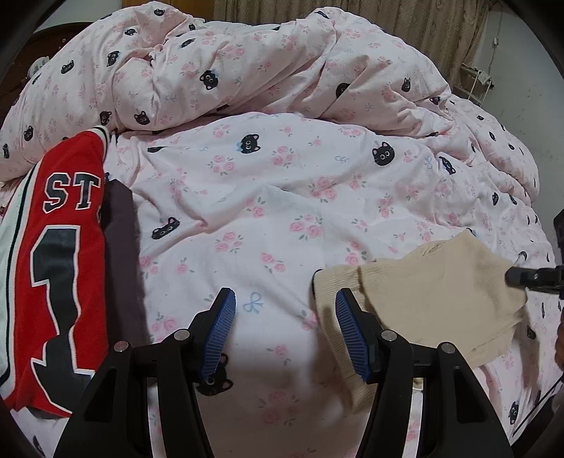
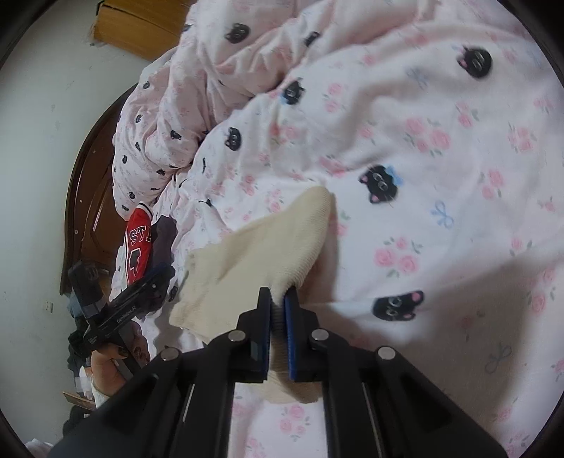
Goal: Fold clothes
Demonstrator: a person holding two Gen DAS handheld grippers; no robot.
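While I hang over the bed (image 1: 317,218), most of what I see is its pink cover, printed all over with roses, small blue bows and black cat faces. One duvet (image 1: 246,70) in the same print lies heaped along the far edge of the bed. Behind it hangs a beige curtain (image 1: 352,14), with a pale wall (image 1: 521,70) and a white wire rack (image 1: 476,81) past the far right corner. From my right side I see a dark wooden headboard (image 2: 88,183) against the white wall, and a wooden piece of furniture (image 2: 141,28) beyond it.

I count three garments. One cream knit garment (image 1: 433,299) lies near the bed's near right corner. One red jersey (image 1: 60,264) with big dark lettering lies at the left edge of the bed. One dark garment (image 1: 120,246) peeks out just beside the jersey, partly under it.

My left gripper (image 1: 284,327) has its jaws spread, with nothing between them but the bed cover below; the right-hand blue pad (image 1: 352,338) stands at the cream garment's left edge, though I cannot tell if it touches. My right gripper (image 2: 278,310) has its jaws pressed together, pinching a ribbed edge of the cream knit, which rises off the bed into them. In the right view a hand (image 2: 112,370) grips the handle of my left gripper.
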